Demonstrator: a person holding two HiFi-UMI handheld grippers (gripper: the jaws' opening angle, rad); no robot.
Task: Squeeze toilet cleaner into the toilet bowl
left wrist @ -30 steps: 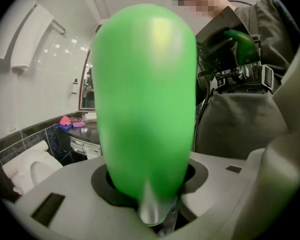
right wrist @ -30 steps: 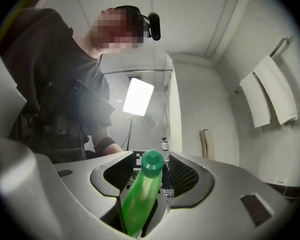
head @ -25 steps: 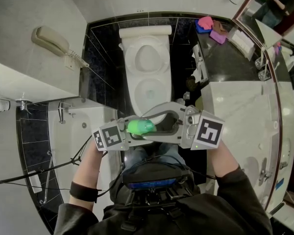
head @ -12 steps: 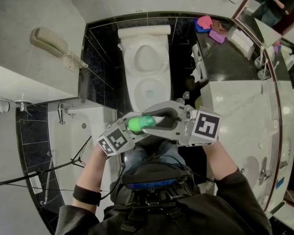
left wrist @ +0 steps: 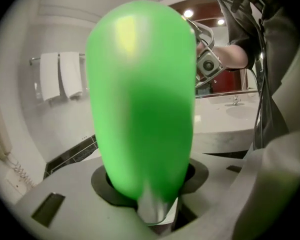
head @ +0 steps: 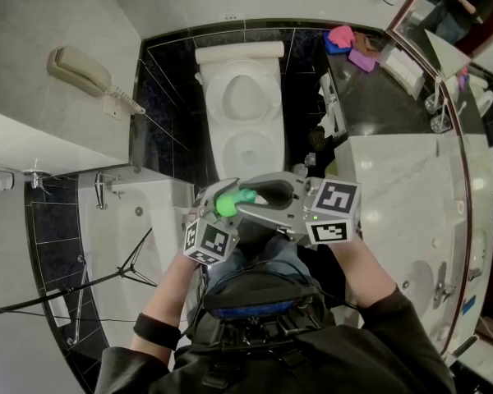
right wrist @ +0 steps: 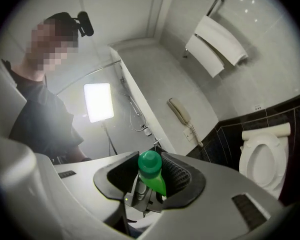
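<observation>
A bright green toilet cleaner bottle is held in front of me, over the near edge of the white toilet. My left gripper is shut on the bottle's body, which fills the left gripper view. My right gripper comes in from the right and is shut on the green cap; the cap sits between its dark ribbed pads. The toilet shows at the lower right of the right gripper view, with its lid up.
A wall phone hangs at the left, above a bathtub. A marble vanity with sinks runs along the right, and pink cloths lie at its far end. White towels hang on a rail, and a lit lamp stands by the tub.
The left gripper has swung from the left side to below the bottle, turning it. Both grippers and the bottle have moved slightly towards the toilet.
</observation>
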